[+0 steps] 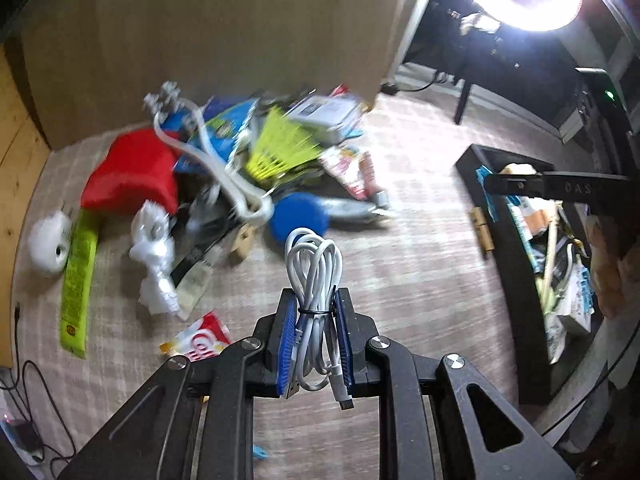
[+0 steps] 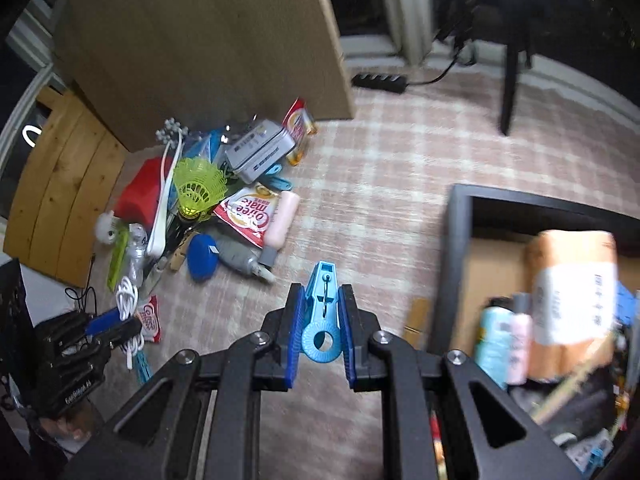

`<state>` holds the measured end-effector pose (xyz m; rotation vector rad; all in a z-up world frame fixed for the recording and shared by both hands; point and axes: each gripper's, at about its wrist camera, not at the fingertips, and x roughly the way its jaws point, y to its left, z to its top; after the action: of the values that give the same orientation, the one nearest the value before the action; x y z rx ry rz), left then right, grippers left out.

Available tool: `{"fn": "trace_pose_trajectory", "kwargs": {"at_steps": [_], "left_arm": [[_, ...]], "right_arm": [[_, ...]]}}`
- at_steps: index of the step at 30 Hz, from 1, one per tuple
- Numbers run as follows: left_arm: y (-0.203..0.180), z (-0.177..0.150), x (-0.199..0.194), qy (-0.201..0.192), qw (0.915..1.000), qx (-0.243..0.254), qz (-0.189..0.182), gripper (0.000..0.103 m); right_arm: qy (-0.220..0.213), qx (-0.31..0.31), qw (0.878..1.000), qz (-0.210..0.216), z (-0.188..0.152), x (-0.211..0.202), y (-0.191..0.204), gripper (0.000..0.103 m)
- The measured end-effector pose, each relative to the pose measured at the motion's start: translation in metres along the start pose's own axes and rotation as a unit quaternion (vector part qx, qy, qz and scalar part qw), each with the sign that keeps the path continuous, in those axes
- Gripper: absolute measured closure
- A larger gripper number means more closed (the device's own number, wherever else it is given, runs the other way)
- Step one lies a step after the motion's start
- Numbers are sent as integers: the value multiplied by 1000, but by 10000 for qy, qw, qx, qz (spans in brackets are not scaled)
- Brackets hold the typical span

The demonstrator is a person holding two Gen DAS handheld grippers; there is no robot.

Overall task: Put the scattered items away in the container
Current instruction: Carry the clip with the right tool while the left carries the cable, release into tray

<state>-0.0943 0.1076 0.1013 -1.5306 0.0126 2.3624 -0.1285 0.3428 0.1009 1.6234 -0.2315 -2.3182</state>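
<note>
Gripping coiled white cable [image 1: 314,280] | ribbed blue pads [image 1: 287,344] | plaid rug [image 1: 400,260]

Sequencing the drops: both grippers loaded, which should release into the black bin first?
Right, probably. The right gripper, shut on the blue clothespin, is beside the black bin. The left gripper, shut on the white cable, sits farther away.

Glossy white cable [image 1: 314,276], woven rug [image 1: 400,264]

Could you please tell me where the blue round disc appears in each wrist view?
Left wrist: blue round disc at centre, just beyond the held white cable.
Right wrist: disc left of centre, at the pile's near edge.
Shared landmark: yellow-green shuttlecock.
</note>
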Motion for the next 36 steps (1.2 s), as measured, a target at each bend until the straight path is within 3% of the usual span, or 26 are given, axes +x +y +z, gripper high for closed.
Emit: {"fn": "trace_pose_trajectory", "kwargs": {"at_steps": [4, 11, 17, 21, 22, 23, 24, 25, 36], "left_arm": [[-38, 8, -10, -176, 9993, 318, -122, 85], [-128, 20, -8, -155, 9928, 867, -806, 85], [-203, 22, -2, -35, 9839, 1345, -1175, 85], [-236, 22, 3, 10, 9811, 1455, -1275, 84], [-243, 23, 6, 23, 9808, 1469, -1279, 80], [-248, 23, 8, 53, 9810, 1497, -1236, 55], [-252, 24, 11, 43, 9820, 1496, -1152, 43], [-254, 24, 11, -10, 9826, 1486, -1114, 46], [-240, 19, -4, -229, 9864, 1454, -736, 46]], "right_arm": [[-289, 119, 9994, -137, -17, -43, -26, 86], [-683, 548, 9928, -819, -49, -108, -96, 86], [-802, 956, 9831, -1343, -78, -144, -152, 86], [-819, 1136, 9793, -1458, -92, -155, -173, 86], [-815, 1156, 9793, -1449, -95, -156, -177, 81], [-798, 1184, 9792, -1442, -97, -156, -180, 65], [-812, 1239, 9780, -1467, -100, -157, -182, 55], [-892, 1306, 9762, -1487, -102, -160, -184, 45], [-1127, 1591, 9730, -1235, -122, -162, -182, 44]]}}
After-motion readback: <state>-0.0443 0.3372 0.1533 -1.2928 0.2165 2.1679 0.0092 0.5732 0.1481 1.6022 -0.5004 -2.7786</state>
